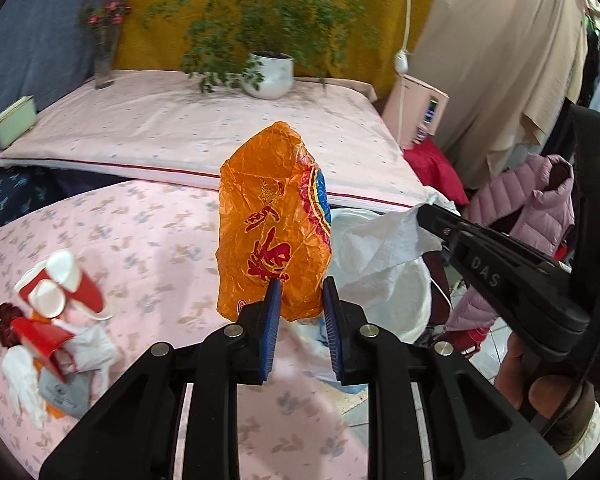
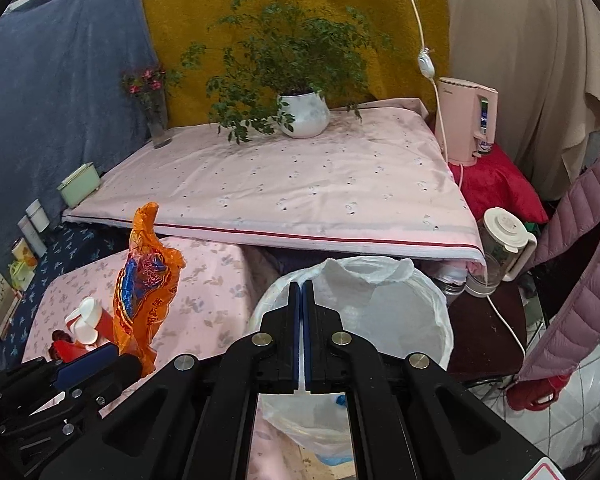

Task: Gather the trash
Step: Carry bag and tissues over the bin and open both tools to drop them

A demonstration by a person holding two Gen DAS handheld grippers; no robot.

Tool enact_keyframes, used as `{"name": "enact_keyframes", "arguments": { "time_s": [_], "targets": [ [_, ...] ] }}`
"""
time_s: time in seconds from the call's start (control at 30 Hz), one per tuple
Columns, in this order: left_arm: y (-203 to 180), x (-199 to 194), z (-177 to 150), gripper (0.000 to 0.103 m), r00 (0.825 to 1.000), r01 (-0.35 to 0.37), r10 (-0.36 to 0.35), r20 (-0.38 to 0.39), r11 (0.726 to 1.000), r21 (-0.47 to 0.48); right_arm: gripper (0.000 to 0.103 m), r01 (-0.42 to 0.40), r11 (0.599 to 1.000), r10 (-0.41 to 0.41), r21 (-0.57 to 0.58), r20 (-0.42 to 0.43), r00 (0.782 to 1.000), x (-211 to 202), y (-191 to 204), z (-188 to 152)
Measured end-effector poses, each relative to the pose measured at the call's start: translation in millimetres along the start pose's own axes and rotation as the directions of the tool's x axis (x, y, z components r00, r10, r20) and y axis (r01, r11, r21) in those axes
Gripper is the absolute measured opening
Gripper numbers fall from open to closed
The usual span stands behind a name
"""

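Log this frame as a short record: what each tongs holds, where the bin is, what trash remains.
left tongs: shut on orange wrapper, held upright above the table
right tongs: shut on the edge of the white bin liner
bin: white-lined, open, beside the pink table, in front of the right tongs
trash left: red paper cups and white scraps piled on the table's left side
status: wrapper not yet in bin

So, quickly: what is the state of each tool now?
Left tool: closed on the orange wrapper.
Right tool: closed on the white bag liner.
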State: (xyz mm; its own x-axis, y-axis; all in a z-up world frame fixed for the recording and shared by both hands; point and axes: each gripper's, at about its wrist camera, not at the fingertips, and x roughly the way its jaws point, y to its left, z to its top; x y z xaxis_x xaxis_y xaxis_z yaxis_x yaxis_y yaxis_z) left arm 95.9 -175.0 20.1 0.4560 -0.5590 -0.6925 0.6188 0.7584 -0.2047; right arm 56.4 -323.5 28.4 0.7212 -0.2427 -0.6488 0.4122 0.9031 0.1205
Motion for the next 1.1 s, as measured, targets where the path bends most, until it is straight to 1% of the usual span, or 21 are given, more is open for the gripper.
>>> {"name": "enact_keyframes", "arguments": {
  "time_s": [0.13,0.2,0.3,0.33,0.4,0.43,0.47,0.67,0.73,0.87,1.0,1.1],
  "targets": [
    [-22,20,4,0.021,0.999,0.041,-0.04,-0.026,0.998,0.043,0.001,0.025,0.999,-0.025,0.025,-0.015,1.0,7,-21,-1],
    [-30,28,5,0.023,0.998,0.051,-0.049,-0.032,0.997,0.056,0.001,0.034,0.999,-0.034,0.035,-0.02,0.999,10,-29,-2],
    [-38,40,5,0.023,0.997,0.065,-0.063,-0.044,0.996,0.063,0.002,0.041,0.998,-0.04,0.044,-0.026,0.999,14,-37,-2],
    [-40,43,6,0.027,0.997,0.064,-0.061,-0.047,0.996,0.061,0.002,0.044,0.998,-0.042,0.045,-0.026,0.999,15,-38,-2],
    [-39,46,5,0.051,0.998,0.043,-0.041,-0.041,0.998,0.05,0.003,0.047,0.998,-0.046,0.046,-0.027,0.999,16,-40,-2],
    [-38,46,5,0.054,0.999,0.034,-0.032,-0.03,0.999,0.043,0.006,0.045,0.998,-0.044,0.048,-0.024,0.999,16,-40,-2],
    [-36,45,5,0.055,1.0,0.022,-0.021,-0.02,0.999,0.038,0.007,0.045,0.998,-0.044,0.047,-0.023,0.999,17,-40,-2],
    [-20,44,4,0.055,0.999,-0.03,0.03,-0.023,1.0,0.003,0.02,0.039,0.999,-0.038,0.035,-0.015,0.999,15,-34,-3],
    [-14,42,3,0.055,0.999,-0.045,0.045,-0.02,0.999,-0.01,0.026,0.035,0.999,-0.034,0.031,-0.009,0.999,13,-30,-2],
    [-4,36,1,0.055,0.998,-0.068,0.067,-0.015,0.997,-0.026,0.029,0.026,0.999,-0.026,0.021,-0.002,1.0,10,-22,-2],
    [7,29,-2,0.055,0.996,-0.092,0.091,-0.014,0.995,-0.047,0.035,0.018,1.0,-0.018,0.005,-0.001,1.0,8,-12,-3],
    [19,22,-7,0.055,0.993,-0.115,0.115,-0.009,0.991,-0.065,0.035,0.007,1.0,-0.007,-0.014,-0.003,1.0,5,-1,-7]
  ]
}}
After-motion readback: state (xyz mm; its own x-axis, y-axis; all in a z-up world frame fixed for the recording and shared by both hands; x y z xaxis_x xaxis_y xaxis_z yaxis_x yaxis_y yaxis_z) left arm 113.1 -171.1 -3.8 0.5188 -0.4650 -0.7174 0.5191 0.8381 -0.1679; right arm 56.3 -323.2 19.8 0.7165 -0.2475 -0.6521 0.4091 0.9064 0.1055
